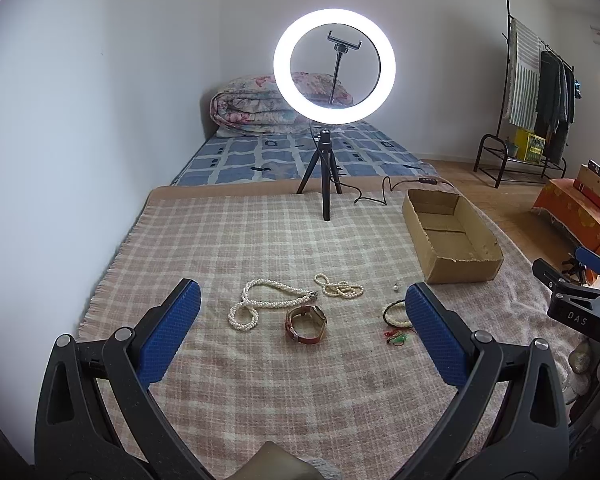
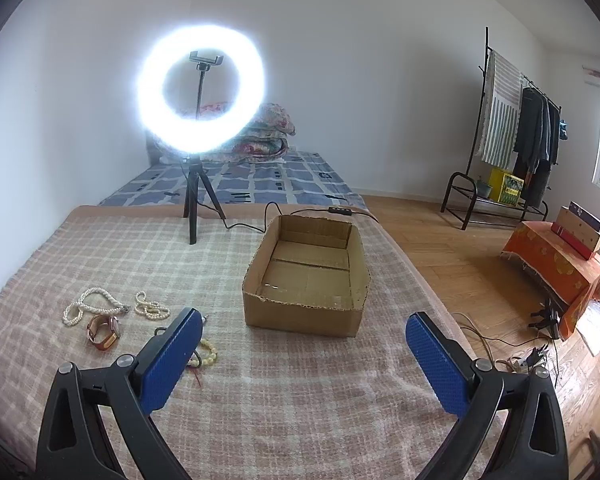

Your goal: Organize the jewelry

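Both the left gripper [image 1: 302, 322] and right gripper [image 2: 304, 350] are held wide, empty. White pearl necklaces [image 1: 266, 302] and a red-strapped wristwatch [image 1: 306, 322] lie on the checked blanket [image 1: 260, 380]; an open cardboard box [image 2: 306, 276] sits at twelve o'clock from the right gripper. Loose strands may be snagged or dropped.

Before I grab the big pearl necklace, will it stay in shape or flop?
Likely floppy: the big pearl necklace lies in slack loops on the plaid blanket, so it should dangle from one pinch point. The round beads may slip between the pads. Its clasp end lies close to the watch and might snag it.
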